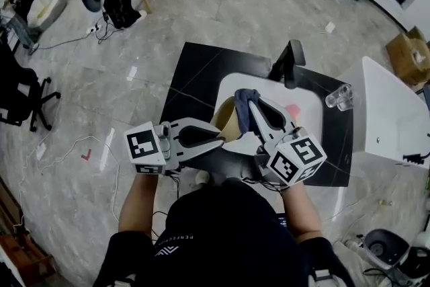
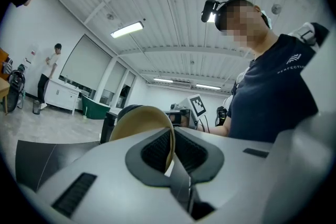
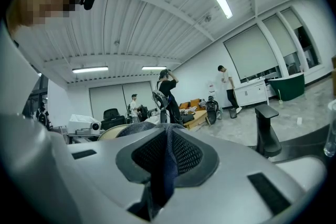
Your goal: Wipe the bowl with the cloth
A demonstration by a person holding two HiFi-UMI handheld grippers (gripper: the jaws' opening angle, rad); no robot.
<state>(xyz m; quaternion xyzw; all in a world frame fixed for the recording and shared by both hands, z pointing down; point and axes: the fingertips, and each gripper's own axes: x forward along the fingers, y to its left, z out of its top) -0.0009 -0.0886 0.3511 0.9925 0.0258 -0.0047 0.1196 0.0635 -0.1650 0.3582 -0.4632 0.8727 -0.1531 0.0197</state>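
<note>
A tan bowl [image 1: 227, 119] is held on edge above the white sink [image 1: 306, 103]. My left gripper [image 1: 224, 138] is shut on its rim; in the left gripper view the thin bowl wall [image 2: 143, 121] runs down between the dark pads. A dark blue cloth [image 1: 245, 104] is bunched in my right gripper [image 1: 252, 104], which is shut on it and sits right beside the bowl's upper edge. The right gripper view has the cloth [image 3: 167, 165] hanging between the pads, with the bowl [image 3: 112, 131] just past them on the left. Whether cloth and bowl touch is hidden.
The sink is set in a black countertop [image 1: 195, 74]. A black faucet [image 1: 289, 62] stands at its far side and a clear glass [image 1: 339, 97] at its right. A white unit [image 1: 390, 117] lies further right. Several people stand far across the room.
</note>
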